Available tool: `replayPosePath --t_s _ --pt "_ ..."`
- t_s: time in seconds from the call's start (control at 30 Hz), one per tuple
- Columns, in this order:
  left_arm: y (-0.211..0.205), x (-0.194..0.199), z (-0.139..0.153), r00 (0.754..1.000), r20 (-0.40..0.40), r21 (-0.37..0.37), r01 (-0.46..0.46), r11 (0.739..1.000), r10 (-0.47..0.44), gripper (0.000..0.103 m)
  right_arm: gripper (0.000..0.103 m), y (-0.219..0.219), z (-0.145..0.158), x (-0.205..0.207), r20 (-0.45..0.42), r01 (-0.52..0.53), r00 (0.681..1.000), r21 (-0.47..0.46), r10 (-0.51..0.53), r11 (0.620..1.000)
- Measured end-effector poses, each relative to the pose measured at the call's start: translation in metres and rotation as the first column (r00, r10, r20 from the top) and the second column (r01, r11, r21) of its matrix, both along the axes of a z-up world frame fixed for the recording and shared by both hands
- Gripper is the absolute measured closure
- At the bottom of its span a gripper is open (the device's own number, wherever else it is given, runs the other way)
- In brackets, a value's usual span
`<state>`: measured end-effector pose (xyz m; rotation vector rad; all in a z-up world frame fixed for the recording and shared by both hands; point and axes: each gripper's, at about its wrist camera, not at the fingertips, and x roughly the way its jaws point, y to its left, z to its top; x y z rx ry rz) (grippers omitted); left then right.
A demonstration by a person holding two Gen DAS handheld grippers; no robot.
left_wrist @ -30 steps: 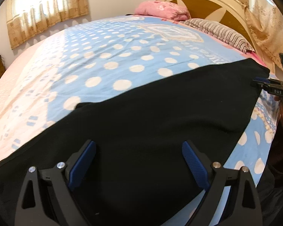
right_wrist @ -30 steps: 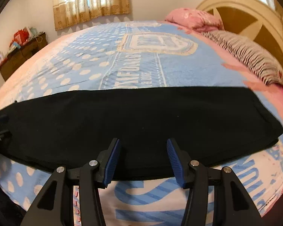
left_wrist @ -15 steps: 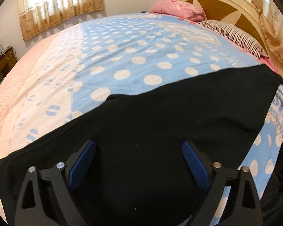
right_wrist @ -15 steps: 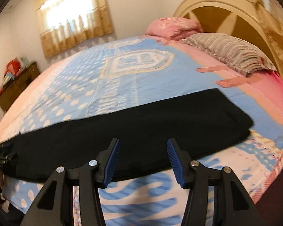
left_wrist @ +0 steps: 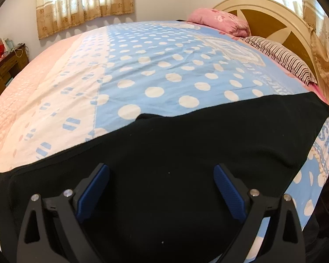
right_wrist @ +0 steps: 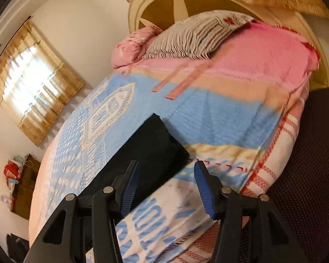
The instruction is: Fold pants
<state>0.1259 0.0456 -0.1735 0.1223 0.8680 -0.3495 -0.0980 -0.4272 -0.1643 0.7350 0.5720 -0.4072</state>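
The black pants (left_wrist: 186, 164) lie flat on the dotted bedspread (left_wrist: 164, 70), filling the lower frame beneath the left gripper (left_wrist: 161, 188), whose jaws stand wide apart, gripping nothing. In the tilted, somewhat blurred right view, the right gripper (right_wrist: 166, 186) is half-spread and apparently empty, the pants' end at frame centre just beyond its left finger.

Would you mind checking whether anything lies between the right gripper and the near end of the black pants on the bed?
Nothing visible does. The right gripper hangs open above the end of the black fabric pants, with only the blue, pink and white patterned bedspread around them.
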Motion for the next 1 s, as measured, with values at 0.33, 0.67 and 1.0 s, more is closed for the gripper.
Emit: replayPosePath --t_s 0.33,0.67,1.0 --pt "-0.005 0.003 0.001 1.0 -0.001 0.012 0.006 1.0 -0.006 0.005 0.05 -0.015 -0.009 0.032 -0.039 0.004 0.999 -0.007 -0.004 1.0" --pt "-0.022 0.005 -0.001 0.999 -0.029 0.018 0.046 0.999 -0.045 0.005 0.076 -0.023 -0.014 0.044 -0.044 -0.024 0.999 -0.02 0.023 1.0" --pt "-0.034 0.016 0.006 0.996 -0.077 0.002 0.044 0.999 -0.044 0.005 0.088 -0.012 -0.004 0.039 -0.02 -0.036 0.999 -0.07 0.035 0.997"
